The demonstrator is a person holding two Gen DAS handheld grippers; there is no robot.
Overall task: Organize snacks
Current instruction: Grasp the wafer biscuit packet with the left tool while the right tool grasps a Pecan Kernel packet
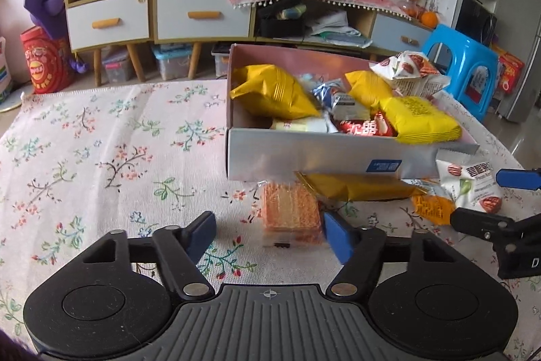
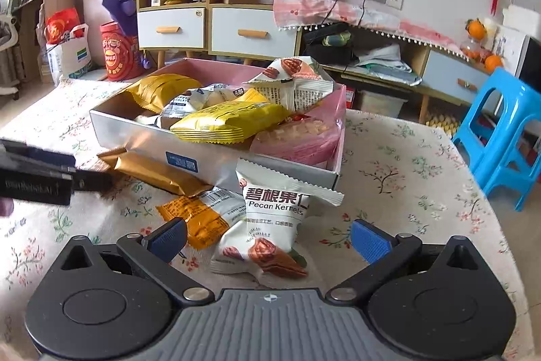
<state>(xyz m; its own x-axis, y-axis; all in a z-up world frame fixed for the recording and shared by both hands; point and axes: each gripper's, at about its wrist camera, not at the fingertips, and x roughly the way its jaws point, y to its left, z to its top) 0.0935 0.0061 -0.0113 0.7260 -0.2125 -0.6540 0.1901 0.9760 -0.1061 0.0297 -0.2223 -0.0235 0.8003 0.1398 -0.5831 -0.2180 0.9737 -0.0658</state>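
Note:
A silver box with a pink inside stands on the floral tablecloth, heaped with yellow, white and red snack packets. In front of it lie a clear packet of orange wafers, a gold packet, an orange packet and a white Pecan Kernels packet. My left gripper is open around the wafer packet, with its right pad close against the packet's edge and its left pad well apart. My right gripper is open with the pecan packet between its fingers, and neither pad touches it.
A blue plastic stool stands off the table's right edge. Drawer cabinets and shelves line the far wall. The floral cloth stretches bare to the left of the box. My left gripper's arm shows at the left edge of the right wrist view.

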